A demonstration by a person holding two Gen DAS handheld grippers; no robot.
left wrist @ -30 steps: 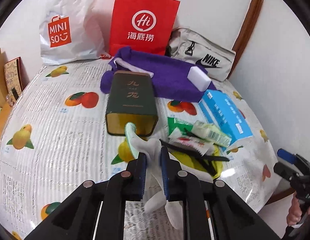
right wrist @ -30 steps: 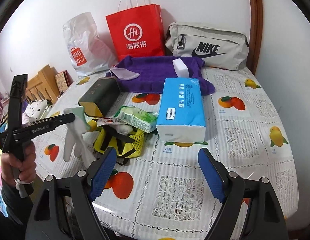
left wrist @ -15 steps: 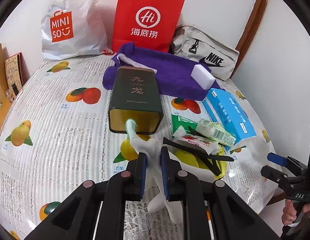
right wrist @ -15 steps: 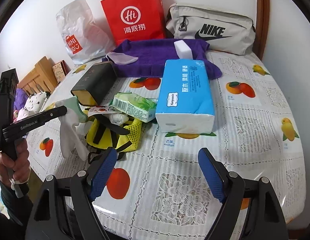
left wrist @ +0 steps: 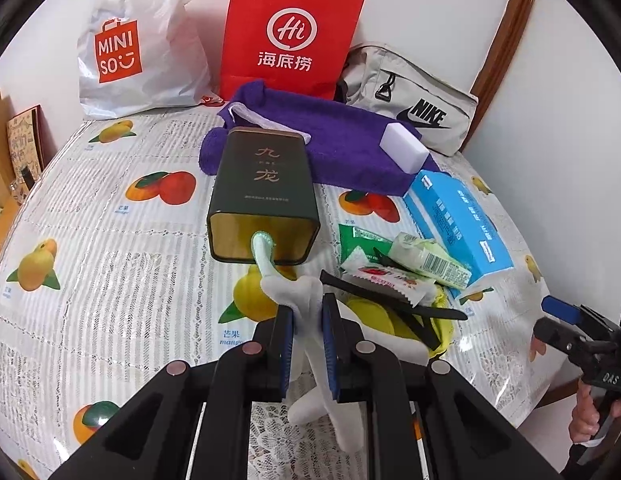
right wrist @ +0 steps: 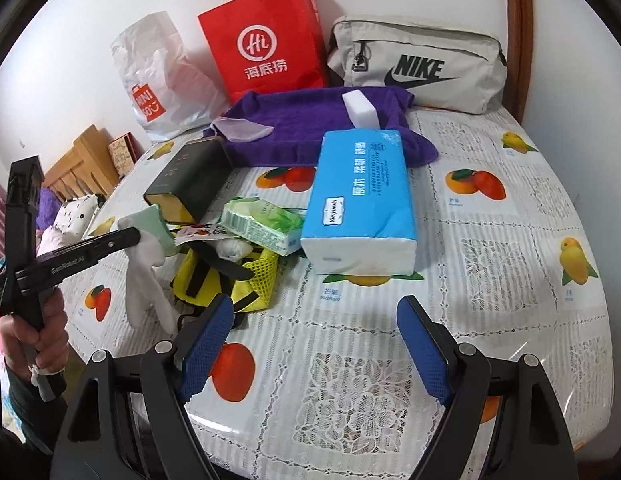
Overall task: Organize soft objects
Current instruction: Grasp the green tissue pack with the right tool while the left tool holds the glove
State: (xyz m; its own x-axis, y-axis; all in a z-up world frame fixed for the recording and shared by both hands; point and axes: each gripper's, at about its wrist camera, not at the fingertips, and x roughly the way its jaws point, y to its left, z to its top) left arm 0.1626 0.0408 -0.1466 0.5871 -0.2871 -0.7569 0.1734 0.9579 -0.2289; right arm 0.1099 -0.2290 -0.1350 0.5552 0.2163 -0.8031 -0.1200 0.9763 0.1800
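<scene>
White cotton glove (left wrist: pixel 306 300) with a pale green cuff is what the left gripper (left wrist: pixel 307 320) has pinched, blue pads (left wrist: pixel 285 344) squeezed tight on the palm part. Cuff sticks out ahead of the fingertips and the cuff's end sits right at the open mouth of the dark green tin (left wrist: pixel 262 196) lying on its side, though I can't honestly tell if it's inside the tin or just in front of it. Glove's fingers dangle down behind the pads, below the jaws.

Just right of those fingertips there's a pile: a yellow mesh pouch (left wrist: pixel 374 312) with black straps, a red-and-white snack packet (left wrist: pixel 386 278) and a small green tissue pack (left wrist: pixel 430 258) on top of it. Further right and ahead is the big blue tissue pack (left wrist: pixel 458 216), and beyond the tin a purple towel (left wrist: pixel 342 148) with a white sponge block (left wrist: pixel 402 144) sitting on it.

Right gripper (right wrist: pixel 316 344) is spread wide with nothing between the fingers, hovering over a bare bit of the fruit-print tablecloth (right wrist: pixel 490 248). The blue tissue pack is ahead of its fingertips, the yellow pouch just off its left finger.

At the far edge, well past everything, are a red paper bag (right wrist: pixel 266 40), a white plastic shopping bag (left wrist: pixel 134 48) and a grey waist bag (right wrist: pixel 418 68).
</scene>
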